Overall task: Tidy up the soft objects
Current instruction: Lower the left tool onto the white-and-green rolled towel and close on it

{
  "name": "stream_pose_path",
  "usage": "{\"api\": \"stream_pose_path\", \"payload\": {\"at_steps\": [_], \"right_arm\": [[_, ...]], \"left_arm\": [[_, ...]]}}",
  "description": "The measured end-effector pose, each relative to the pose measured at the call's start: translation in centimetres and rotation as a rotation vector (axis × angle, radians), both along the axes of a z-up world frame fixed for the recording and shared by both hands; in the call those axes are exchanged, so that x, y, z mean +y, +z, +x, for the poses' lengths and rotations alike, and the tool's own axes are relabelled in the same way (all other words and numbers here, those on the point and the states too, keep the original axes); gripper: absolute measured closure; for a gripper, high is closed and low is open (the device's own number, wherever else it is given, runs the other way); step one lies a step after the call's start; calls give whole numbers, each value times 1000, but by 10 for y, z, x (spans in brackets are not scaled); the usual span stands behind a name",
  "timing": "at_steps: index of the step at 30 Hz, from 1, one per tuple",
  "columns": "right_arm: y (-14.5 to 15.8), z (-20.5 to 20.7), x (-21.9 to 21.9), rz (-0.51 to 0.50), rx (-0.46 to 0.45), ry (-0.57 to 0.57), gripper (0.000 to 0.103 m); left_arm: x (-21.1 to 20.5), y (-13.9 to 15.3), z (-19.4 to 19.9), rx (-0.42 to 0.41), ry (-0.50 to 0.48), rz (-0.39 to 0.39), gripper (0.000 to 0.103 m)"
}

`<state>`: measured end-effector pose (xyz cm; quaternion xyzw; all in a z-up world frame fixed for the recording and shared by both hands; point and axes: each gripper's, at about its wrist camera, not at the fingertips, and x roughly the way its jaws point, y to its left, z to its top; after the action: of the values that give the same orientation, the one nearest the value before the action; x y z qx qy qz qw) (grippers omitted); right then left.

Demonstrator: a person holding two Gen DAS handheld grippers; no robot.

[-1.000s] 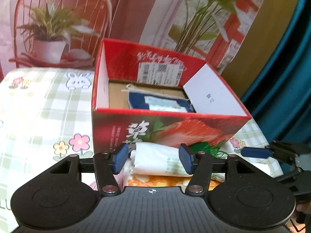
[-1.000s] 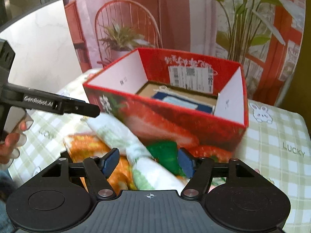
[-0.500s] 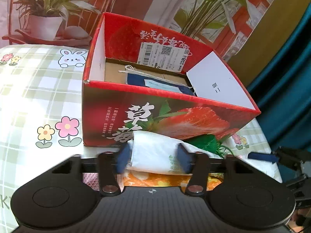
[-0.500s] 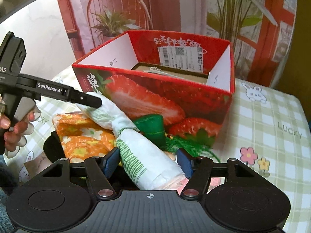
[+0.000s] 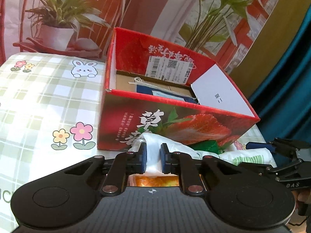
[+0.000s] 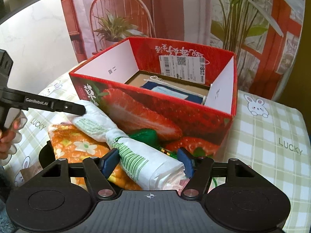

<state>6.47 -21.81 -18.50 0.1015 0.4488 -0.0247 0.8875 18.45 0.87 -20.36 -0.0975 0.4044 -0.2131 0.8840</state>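
A white roll with green print point(image 6: 136, 155) lies in front of the red strawberry box point(image 6: 155, 112), on top of an orange flowered cloth point(image 6: 77, 147). My left gripper point(image 5: 153, 160) is shut on the roll's white end point(image 5: 155, 147); it also shows in the right wrist view point(image 6: 81, 109). My right gripper point(image 6: 148, 164) is open, its blue pads on either side of the roll's other end. A green soft thing point(image 6: 145, 136) lies against the box. The box point(image 5: 175, 120) holds a dark blue pouch point(image 5: 167, 93).
The table has a green checked cloth point(image 5: 38, 101) with flowers and rabbits. A black round object point(image 6: 45, 153) lies under the orange cloth. A printed backdrop with plants and a chair stands behind the box. A teal curtain point(image 5: 287, 77) hangs at the right.
My left gripper has closed from open onto the roll's white end. The right gripper has moved in around the roll's other end, staying open.
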Motion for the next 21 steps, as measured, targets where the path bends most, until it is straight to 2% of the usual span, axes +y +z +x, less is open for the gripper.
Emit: {"api": "stream_pose_path", "payload": {"at_steps": [10, 21], "right_arm": [[-6, 8, -4, -22, 12, -21, 36], [-7, -14, -6, -11, -8, -99, 34]], "left_arm": [[6, -5, -14, 15, 29, -19, 88], [3, -7, -20, 25, 21, -18, 88]]}}
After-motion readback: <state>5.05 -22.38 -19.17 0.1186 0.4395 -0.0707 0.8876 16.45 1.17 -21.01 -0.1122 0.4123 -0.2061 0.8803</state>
